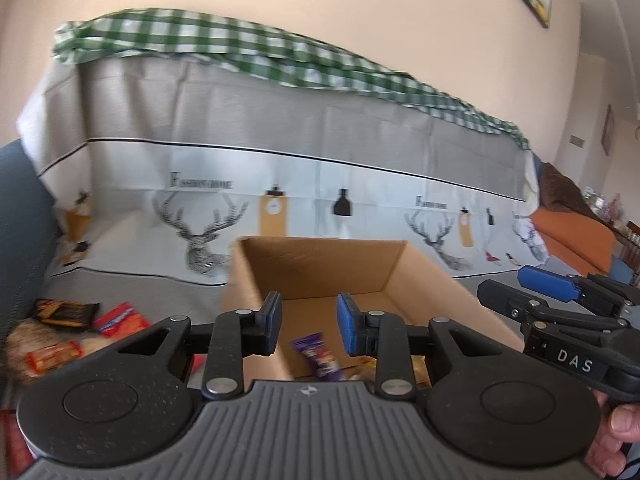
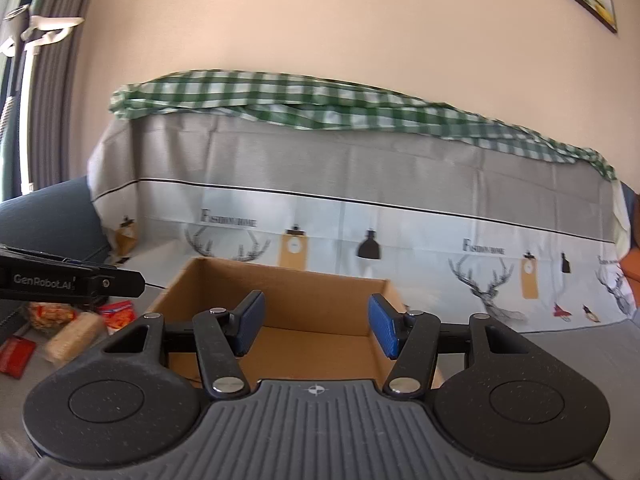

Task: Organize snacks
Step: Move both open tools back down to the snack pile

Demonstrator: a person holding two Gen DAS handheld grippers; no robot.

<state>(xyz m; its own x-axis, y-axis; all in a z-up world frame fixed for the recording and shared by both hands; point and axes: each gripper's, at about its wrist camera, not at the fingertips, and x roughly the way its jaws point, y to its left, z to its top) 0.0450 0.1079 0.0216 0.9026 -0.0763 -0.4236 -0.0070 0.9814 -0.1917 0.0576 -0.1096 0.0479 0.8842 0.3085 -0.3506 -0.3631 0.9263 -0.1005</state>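
A sofa (image 2: 360, 168) under a deer-print cover (image 2: 400, 240) stands against a peach wall (image 2: 320, 20). Grey curtains (image 2: 56, 100) hang at the left.

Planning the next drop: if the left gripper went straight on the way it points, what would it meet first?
Probably the open brown cardboard box: the left gripper, jaws apart and empty, points over its near edge toward the floor inside, above a purple snack packet. Depth is unclear.

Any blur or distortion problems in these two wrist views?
Left wrist view: motion blur smears the snack packets and checked cloth; the cardboard box stays readable. Right wrist view: sharper, only mildly soft. Both bow straight lines, fisheye style.
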